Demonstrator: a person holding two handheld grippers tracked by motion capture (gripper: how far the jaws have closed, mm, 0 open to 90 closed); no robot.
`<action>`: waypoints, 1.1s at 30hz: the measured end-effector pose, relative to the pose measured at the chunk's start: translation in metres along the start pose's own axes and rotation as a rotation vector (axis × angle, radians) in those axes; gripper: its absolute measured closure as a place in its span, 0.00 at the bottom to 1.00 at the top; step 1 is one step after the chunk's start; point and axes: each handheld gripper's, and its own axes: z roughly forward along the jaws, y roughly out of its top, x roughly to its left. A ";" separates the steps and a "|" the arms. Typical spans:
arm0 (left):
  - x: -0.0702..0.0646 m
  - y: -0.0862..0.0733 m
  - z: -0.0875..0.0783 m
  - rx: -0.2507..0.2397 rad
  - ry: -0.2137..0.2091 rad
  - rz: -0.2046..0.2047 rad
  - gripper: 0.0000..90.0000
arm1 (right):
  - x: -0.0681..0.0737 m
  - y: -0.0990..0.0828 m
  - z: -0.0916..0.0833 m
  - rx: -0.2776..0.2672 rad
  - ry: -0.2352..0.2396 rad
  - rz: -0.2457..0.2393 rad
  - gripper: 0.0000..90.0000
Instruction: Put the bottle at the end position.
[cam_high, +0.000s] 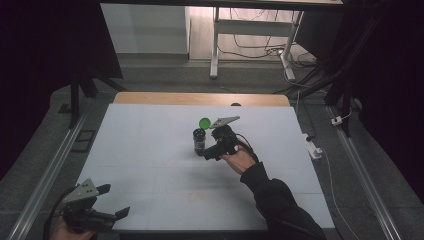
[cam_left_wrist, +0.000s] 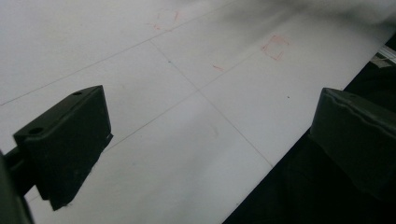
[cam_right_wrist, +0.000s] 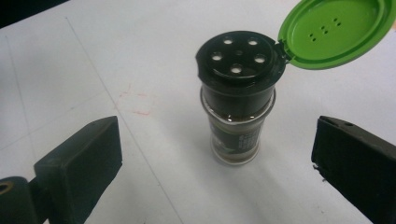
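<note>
white table top (cam_high: 150, 150) (faint red marks), white power strip (cam_high: 314, 148) on floor

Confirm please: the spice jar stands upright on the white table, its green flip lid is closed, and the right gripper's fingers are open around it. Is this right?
Not quite: the green flip lid is open, hinged back from the black shaker top, as the right gripper view shows. The spice jar stands upright on the white table, with the right gripper open.

A lone spice jar (cam_high: 199, 142) with its green lid (cam_high: 204, 122) flipped open stands mid-table (cam_high: 150, 150), the right gripper (cam_high: 212, 150) just beside it; bare white surface stretches to the left gripper (cam_high: 112, 200) at the near corner.
</note>
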 end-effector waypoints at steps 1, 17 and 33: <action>0.000 0.000 0.000 0.000 0.000 -0.001 0.00 | 0.001 0.000 -0.002 0.000 0.003 -0.003 0.01; 0.000 0.000 0.000 0.012 0.033 -0.019 0.00 | 0.024 -0.016 -0.034 -0.001 -0.016 -0.021 0.00; -0.001 0.000 0.000 0.016 0.041 -0.015 0.00 | 0.045 -0.038 -0.073 -0.011 -0.038 -0.021 0.00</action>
